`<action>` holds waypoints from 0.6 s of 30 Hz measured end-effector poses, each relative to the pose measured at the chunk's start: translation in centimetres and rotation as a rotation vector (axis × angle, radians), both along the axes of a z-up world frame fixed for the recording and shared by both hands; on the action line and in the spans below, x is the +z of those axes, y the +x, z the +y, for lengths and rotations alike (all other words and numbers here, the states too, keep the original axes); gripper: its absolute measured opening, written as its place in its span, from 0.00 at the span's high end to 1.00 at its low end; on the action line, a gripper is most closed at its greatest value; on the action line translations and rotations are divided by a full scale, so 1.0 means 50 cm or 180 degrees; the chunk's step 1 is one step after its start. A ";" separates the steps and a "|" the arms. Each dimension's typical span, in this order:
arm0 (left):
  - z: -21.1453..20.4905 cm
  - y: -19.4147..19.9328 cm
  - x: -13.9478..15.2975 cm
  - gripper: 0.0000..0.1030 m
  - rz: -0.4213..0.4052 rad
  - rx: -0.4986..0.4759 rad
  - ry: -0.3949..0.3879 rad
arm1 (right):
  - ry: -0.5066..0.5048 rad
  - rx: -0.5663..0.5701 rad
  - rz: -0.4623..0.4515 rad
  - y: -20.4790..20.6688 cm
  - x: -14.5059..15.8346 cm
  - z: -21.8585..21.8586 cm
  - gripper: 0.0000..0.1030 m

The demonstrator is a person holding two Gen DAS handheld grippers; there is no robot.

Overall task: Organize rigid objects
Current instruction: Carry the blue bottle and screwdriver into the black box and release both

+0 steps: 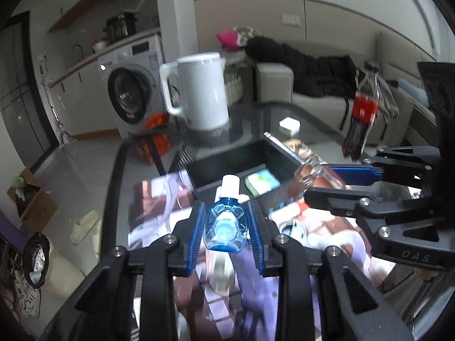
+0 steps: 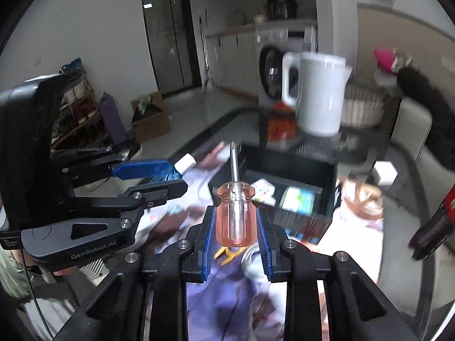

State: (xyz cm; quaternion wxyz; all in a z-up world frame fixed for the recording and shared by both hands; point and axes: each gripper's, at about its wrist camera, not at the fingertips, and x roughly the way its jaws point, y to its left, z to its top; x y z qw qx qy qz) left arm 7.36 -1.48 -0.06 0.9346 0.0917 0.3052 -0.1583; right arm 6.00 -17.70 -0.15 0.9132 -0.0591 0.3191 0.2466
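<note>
Clamping the blue bottle (image 1: pixel 226 223) in the left gripper (image 1: pixel 226 228), jaws tight on its sides, white cap forward; pinching the screwdriver (image 2: pixel 235 216) in the right gripper (image 2: pixel 236 221), jaws together on the clear orange handle, shaft ahead; carrying both above the patterned worktop (image 1: pixel 159 199); aiming each over the black bin (image 1: pixel 227 164) just beyond, probably best lowered one by one, clear of the green packet (image 1: pixel 261 183) inside; steering short of the white jug (image 1: pixel 199 91) and cola bottle (image 1: pixel 364 108) behind.
</note>
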 end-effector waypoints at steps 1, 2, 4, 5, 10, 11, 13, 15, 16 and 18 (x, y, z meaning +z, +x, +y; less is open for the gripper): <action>0.002 -0.008 0.011 0.72 -0.0142 0.0040 -0.0006 | -0.0004 -0.0032 -0.0159 -0.012 0.012 0.003 0.74; 0.004 -0.014 0.019 0.72 -0.0265 0.0083 -0.0027 | 0.0022 -0.0069 -0.0293 -0.020 0.025 0.003 0.74; 0.014 -0.028 0.038 0.72 -0.0559 0.0242 -0.0094 | 0.0133 -0.0145 -0.0501 -0.035 0.043 -0.005 0.74; 0.017 -0.037 0.046 0.72 -0.0689 0.0301 -0.0117 | 0.0191 -0.0163 -0.0594 -0.041 0.052 -0.008 0.74; 0.035 -0.052 0.077 0.72 -0.1013 0.0437 -0.0297 | 0.0265 -0.0283 -0.1019 -0.077 0.074 -0.002 0.74; 0.036 -0.051 0.080 0.72 -0.1028 0.0447 -0.0328 | 0.0276 -0.0314 -0.1063 -0.080 0.076 -0.002 0.74; 0.038 -0.042 0.083 0.72 -0.1040 0.0454 -0.0359 | 0.0301 -0.0365 -0.1111 -0.080 0.083 -0.004 0.74; 0.041 -0.031 0.084 0.72 -0.1042 0.0477 -0.0401 | 0.0350 -0.0431 -0.1128 -0.073 0.090 -0.010 0.74; 0.042 -0.024 0.085 0.72 -0.1035 0.0484 -0.0429 | 0.0373 -0.0465 -0.1134 -0.067 0.094 -0.014 0.74; 0.040 -0.013 0.087 0.72 -0.1053 0.0513 -0.0479 | 0.0396 -0.0533 -0.1186 -0.063 0.105 -0.018 0.74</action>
